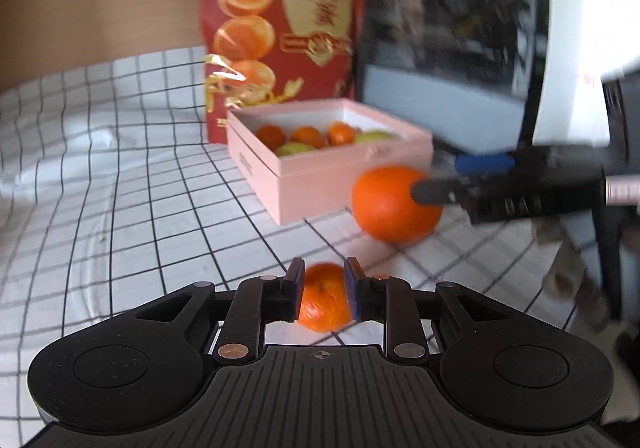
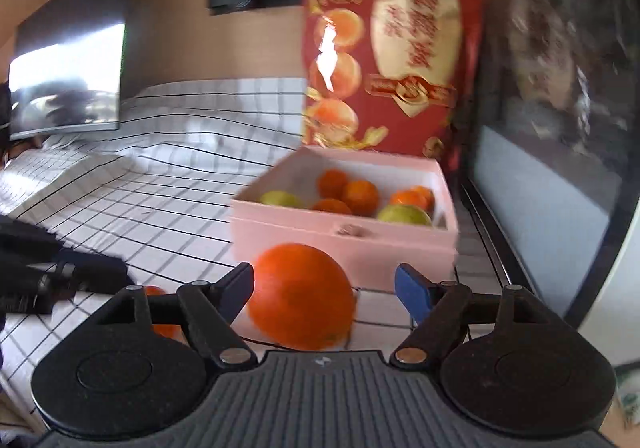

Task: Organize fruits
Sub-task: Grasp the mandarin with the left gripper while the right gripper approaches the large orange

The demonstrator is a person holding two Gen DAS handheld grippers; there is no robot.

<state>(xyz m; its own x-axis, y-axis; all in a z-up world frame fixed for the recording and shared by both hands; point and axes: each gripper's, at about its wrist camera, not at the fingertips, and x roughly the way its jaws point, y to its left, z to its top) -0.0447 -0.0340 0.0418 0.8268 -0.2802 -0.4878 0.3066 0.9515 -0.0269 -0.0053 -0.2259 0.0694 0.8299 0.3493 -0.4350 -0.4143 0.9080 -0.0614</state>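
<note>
Pinching a small mandarin (image 1: pixel 323 298) between its fingers, the left gripper (image 1: pixel 323 290) sits low over the checked tablecloth (image 1: pixel 120 187), while the right gripper (image 2: pixel 324 290) has its fingers spread wide around a large orange (image 2: pixel 302 296) that rests on the cloth, touching neither pad as far as the blur lets me tell. Just behind the orange stands an open pink box (image 2: pixel 344 238) already holding oranges and green fruit, blocking the way forward, with a red snack bag (image 2: pixel 390 55) upright behind it and a dark glass panel (image 2: pixel 552 95) close along the right edge of the table.
</note>
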